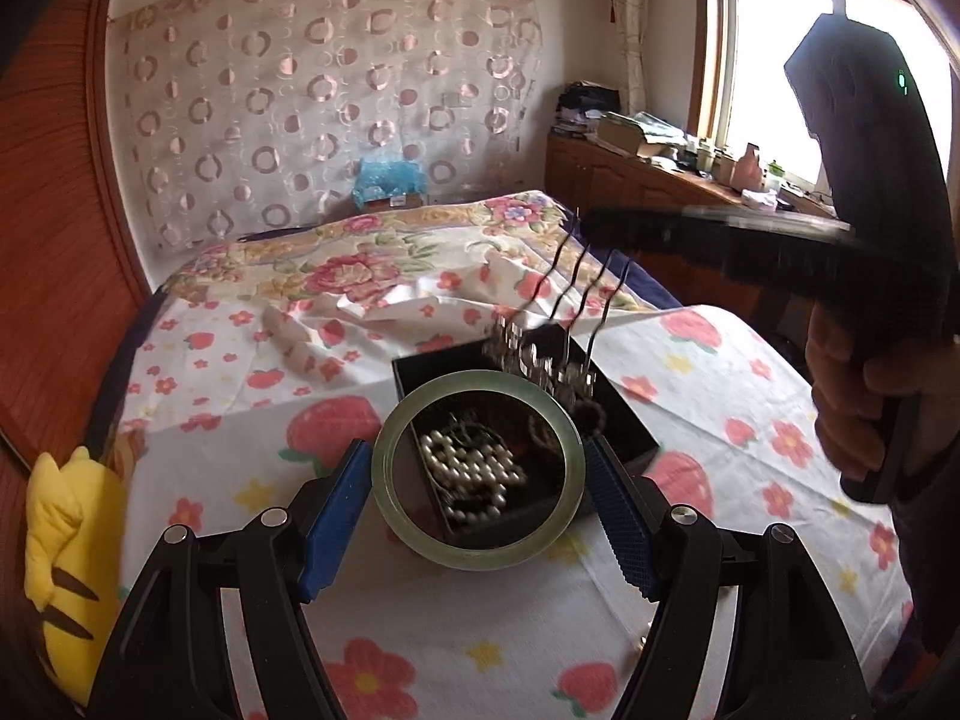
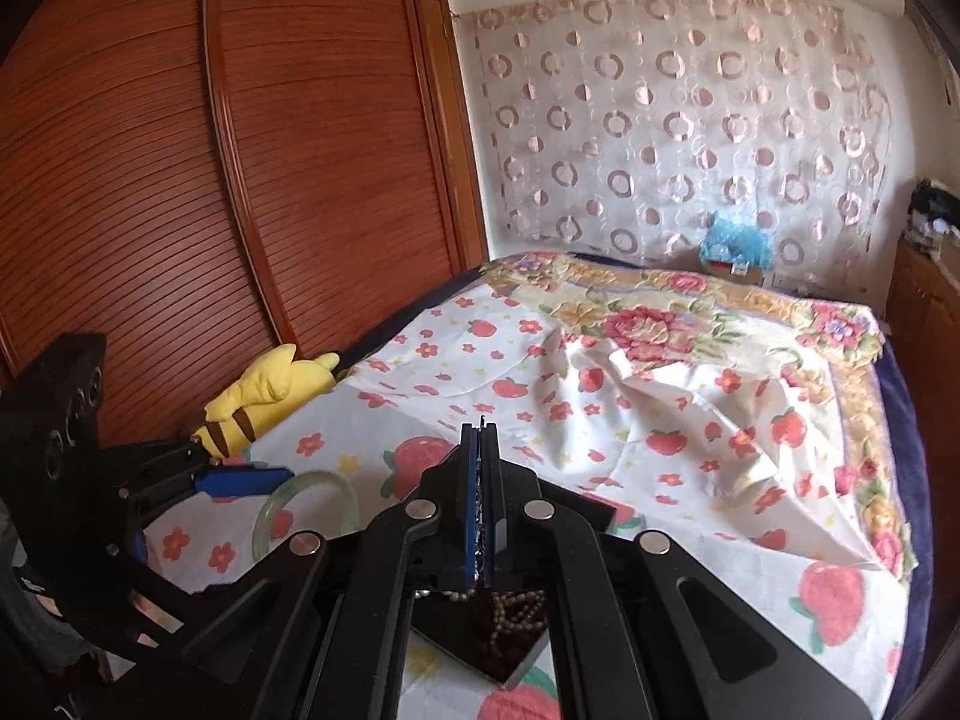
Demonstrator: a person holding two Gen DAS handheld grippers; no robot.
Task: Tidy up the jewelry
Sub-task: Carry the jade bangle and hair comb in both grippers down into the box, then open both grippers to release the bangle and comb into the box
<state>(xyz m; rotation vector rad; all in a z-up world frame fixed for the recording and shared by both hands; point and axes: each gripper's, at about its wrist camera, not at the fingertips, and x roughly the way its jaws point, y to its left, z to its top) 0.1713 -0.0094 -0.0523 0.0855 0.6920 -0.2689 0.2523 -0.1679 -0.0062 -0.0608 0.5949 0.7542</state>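
Observation:
My left gripper [image 1: 480, 480] is shut on a pale green jade bangle [image 1: 384, 468], held level just above a black jewelry box [image 1: 624, 420] on the strawberry-print sheet. Through the bangle I see a white pearl strand [image 1: 474, 468] and dark beads in the box. My right gripper [image 2: 480, 480] is shut on a thin chain necklace [image 1: 540, 354] that dangles, blurred, over the box's far side. In the right wrist view the bangle [image 2: 300, 498] and the left gripper's blue pad [image 2: 240, 480] show at lower left, and beads in the box [image 2: 516, 606] show below the fingers.
A yellow plush toy [image 1: 60, 534] lies at the bed's left edge beside the wooden wardrobe [image 2: 180, 180]. A floral blanket [image 1: 360, 252] covers the far bed. A cluttered wooden cabinet [image 1: 648, 174] stands under the window at right.

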